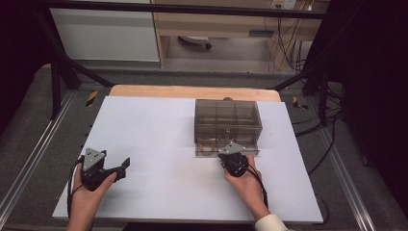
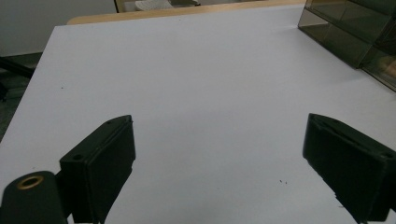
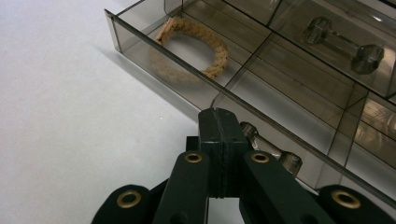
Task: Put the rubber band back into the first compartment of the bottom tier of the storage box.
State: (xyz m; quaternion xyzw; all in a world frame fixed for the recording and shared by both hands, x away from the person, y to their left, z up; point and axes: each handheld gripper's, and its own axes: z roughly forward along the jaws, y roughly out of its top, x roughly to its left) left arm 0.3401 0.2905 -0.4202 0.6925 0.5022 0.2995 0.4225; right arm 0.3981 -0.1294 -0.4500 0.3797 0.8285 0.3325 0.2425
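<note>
The right gripper (image 3: pixel 218 122) sits nearest the lens, its two black jaws clenched flat together with nothing visible between them, tips just at the front wall of a pulled-out drawer (image 3: pixel 187 70). That drawer belongs to a smoky clear plastic organizer box (image 1: pixel 227 120) standing on the white table (image 1: pixel 159 144); taking the box as the landmark, the right gripper is right at its near front edge, and the left gripper (image 1: pixel 126 163) rests well off to the box's left with its jaws spread wide and empty.

A clear knob-like handle (image 3: pixel 252 133) on the drawer's front, beside the jaw tips, looks like the place to take hold. The drawer is probably light, stiff, slick plastic, so it may slide easily and the box may shift with it.

In the drawer's left front compartment lies a tan woven rope ring (image 3: pixel 196 46), likely soft and light. The compartment next to it looks empty. A clear dumbbell-shaped piece (image 3: pixel 343 39) shows farther back.
</note>
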